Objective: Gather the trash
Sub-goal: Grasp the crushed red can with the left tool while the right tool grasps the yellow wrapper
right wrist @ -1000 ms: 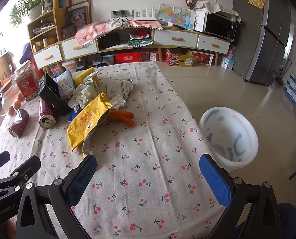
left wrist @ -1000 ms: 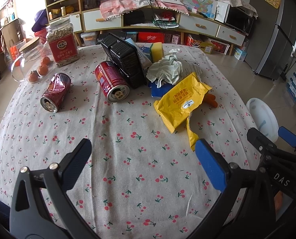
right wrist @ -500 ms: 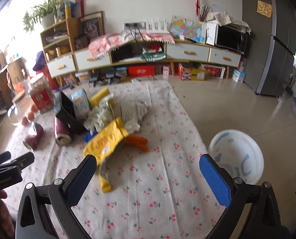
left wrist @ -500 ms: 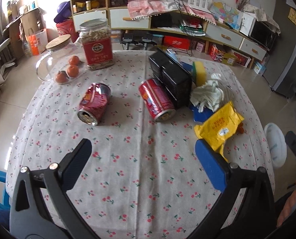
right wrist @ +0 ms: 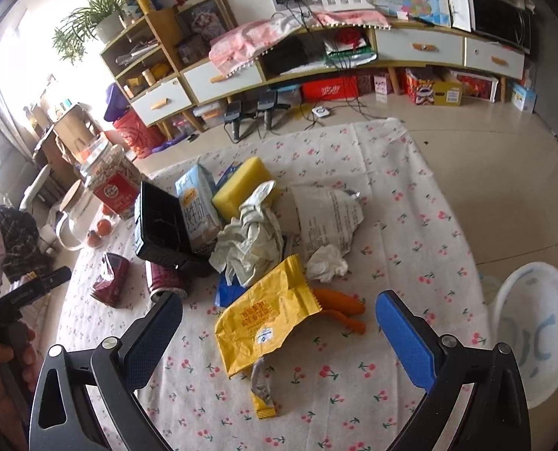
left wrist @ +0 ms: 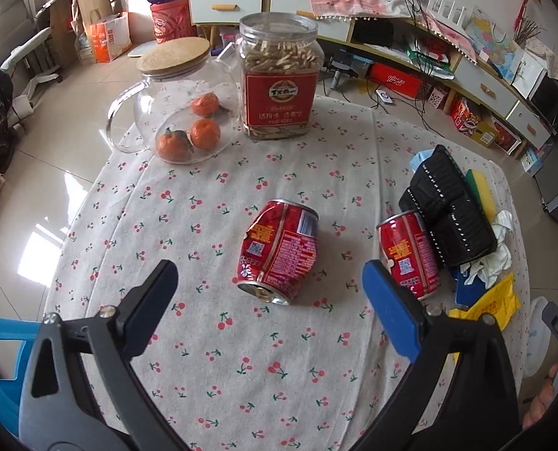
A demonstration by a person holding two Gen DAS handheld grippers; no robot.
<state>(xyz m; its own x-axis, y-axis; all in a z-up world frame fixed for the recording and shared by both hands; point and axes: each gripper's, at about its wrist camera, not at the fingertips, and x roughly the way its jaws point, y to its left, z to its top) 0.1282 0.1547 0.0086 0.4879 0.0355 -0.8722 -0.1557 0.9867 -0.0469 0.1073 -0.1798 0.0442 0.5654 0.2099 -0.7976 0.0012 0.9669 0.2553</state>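
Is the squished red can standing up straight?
No, the dented red can lies on its side on the cherry tablecloth, its open end toward the camera.

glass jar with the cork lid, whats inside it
Three small oranges sit at the bottom of the glass jar, seen through its clear wall. The cork lid is on. Nothing else shows inside.

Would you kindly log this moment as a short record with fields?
left hand-held gripper: open, empty, facing dented can
right hand-held gripper: open, empty, facing yellow wrapper
second can: lying against black trays
bin: white, on floor right of table
tablecloth: cherry print
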